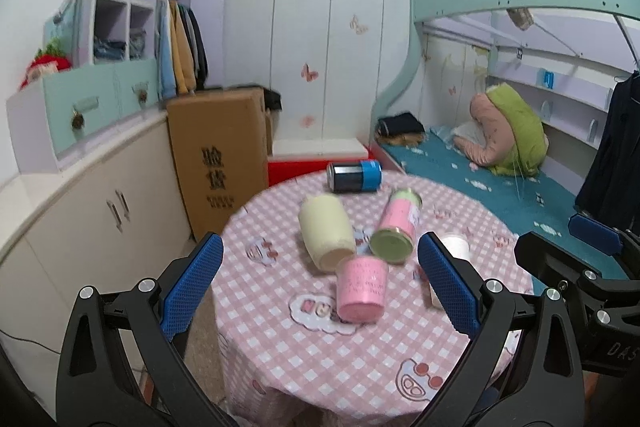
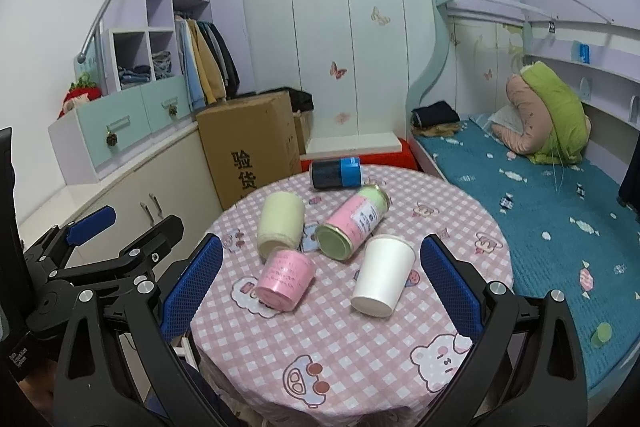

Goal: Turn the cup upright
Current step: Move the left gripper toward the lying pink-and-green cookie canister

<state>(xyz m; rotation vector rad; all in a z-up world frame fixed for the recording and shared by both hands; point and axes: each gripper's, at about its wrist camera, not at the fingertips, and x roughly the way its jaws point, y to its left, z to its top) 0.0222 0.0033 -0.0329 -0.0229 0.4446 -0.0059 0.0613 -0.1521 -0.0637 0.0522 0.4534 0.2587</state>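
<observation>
While both grippers hang over the near edge of the round table [image 2: 460, 211], no cup has been flipped: nothing is held, and the task looks unstarted.

Left gripper [image 1: 320, 287]: jaws spread wide, empty. Right gripper [image 2: 322, 287]: jaws spread wide, empty.

Nearest the near edge, two cups lie on their sides. Pink cup [image 2: 285, 279]: base toward the cameras, mouth pointing away, left of centre. White paper cup [image 2: 383, 275]: also on its side, base toward the near edge, just right of the pink one, lying between the right gripper's fingers in its own view. In the left wrist view this white cup is mostly hidden behind a blue finger.

Mid-table: cream cup [image 2: 280, 225] on its side, touching or nearly touching the pink cup. Beside it a pink-and-green can [image 2: 352, 223] lies tilted, green end toward the near edge.

Far edge: dark can with blue band [image 2: 336, 174] on its side.

Judgement: all five containers lie down; every upright placement is left to do. The white cup seems the likeliest first target for the right gripper, the pink for the left.
</observation>
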